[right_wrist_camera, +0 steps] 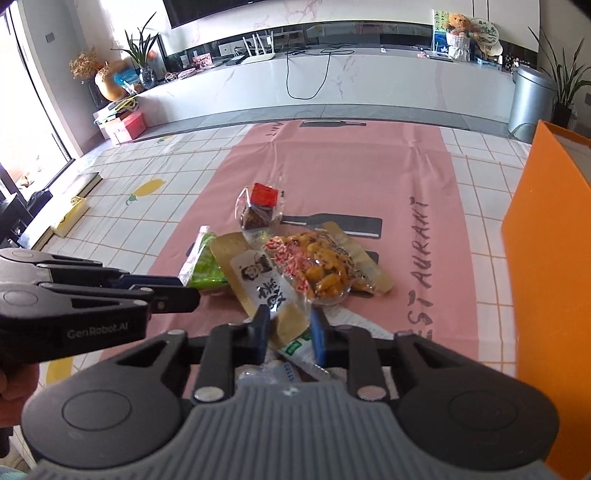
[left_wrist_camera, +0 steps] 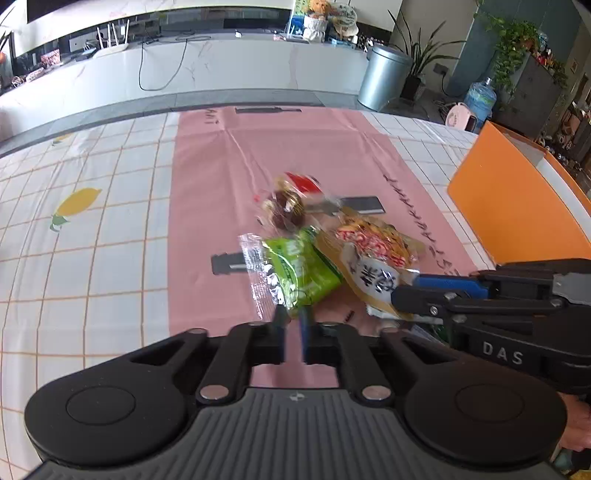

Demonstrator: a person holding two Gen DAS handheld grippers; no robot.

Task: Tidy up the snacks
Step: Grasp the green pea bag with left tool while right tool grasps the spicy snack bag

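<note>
Table covered by white grid tablecloth with lemon prints, pink runner down its middle. Long white marble-look counter spans 10 to 2 o'clock, black cable hanging down its front, white router on top. Teddy bear on the counter at 1 o'clock. Grey metal bin on the floor at 2 o'clock, potted plant beside it. Bright window at 9 o'clock, daylight coming in. Blue water jug at 2 o'clock in the left wrist view. Grey tile floor.
</note>
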